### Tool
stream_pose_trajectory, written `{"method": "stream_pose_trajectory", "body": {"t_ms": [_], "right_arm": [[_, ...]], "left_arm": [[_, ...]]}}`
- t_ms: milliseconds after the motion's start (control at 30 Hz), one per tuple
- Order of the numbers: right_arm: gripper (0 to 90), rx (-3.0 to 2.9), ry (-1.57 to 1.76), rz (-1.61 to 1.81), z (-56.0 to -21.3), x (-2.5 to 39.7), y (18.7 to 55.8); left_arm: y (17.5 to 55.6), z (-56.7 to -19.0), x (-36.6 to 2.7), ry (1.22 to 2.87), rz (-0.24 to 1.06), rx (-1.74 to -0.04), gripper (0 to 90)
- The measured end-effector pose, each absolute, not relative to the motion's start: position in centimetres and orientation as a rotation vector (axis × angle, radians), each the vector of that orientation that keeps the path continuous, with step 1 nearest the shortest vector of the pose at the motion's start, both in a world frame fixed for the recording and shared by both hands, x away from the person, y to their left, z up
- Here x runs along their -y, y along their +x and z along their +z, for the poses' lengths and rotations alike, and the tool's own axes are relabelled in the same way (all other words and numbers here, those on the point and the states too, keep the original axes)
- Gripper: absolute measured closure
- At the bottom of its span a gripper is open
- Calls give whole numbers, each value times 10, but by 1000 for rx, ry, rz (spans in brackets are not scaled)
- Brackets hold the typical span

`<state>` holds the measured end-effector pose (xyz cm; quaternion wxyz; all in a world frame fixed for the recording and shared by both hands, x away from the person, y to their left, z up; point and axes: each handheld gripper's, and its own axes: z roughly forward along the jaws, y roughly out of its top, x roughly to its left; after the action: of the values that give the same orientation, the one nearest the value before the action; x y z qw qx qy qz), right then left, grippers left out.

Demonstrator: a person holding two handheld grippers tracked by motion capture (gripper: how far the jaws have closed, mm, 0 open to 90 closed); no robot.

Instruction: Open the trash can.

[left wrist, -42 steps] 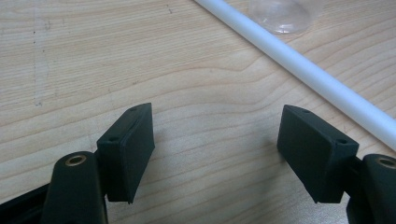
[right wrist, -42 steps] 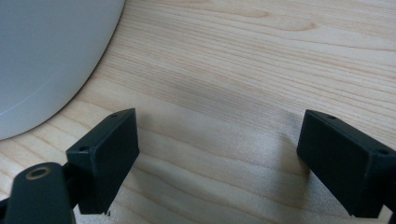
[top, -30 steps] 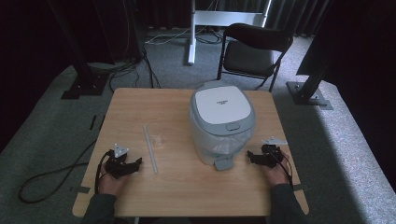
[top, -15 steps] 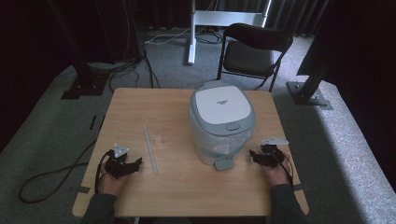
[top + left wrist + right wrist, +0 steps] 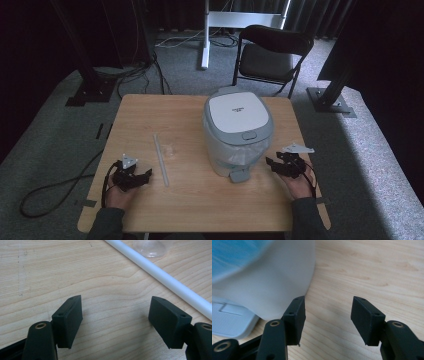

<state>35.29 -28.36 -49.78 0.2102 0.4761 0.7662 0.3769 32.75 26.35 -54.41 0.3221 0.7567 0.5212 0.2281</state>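
Nearest us, both hands rest at the table (image 5: 200,210) front edge. Since a sec ago the right gripper (image 5: 276,165) has eased slightly outward from the bin (image 5: 238,131); left gripper (image 5: 141,176) unchanged. So we judge no grasp has begun yet. Both grippers' jaws are spread, nothing between them (the gripper views show bare wood in the gaps). Right gripper sits just beside the bin's base, its pedal (image 5: 229,320) close by, not touching. Left one is near the white tube (image 5: 161,159), w/ a clear plastic bit (image 5: 171,149) just beyond it. Bin stands mid-table, lid shut, liner edge showing. Farther off: chair (image 5: 272,52), cables on the floor. Nothing blocks either reach.
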Motion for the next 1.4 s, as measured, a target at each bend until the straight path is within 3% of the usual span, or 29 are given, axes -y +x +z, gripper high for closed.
{"method": "stream_pose_trajectory", "body": {"t_ms": [1400], "right_arm": [[469, -2102, 1157, 1116, -406, 281, 314]], "left_arm": [[327, -544, -264, 1988, 599, -1368, 274]]}}
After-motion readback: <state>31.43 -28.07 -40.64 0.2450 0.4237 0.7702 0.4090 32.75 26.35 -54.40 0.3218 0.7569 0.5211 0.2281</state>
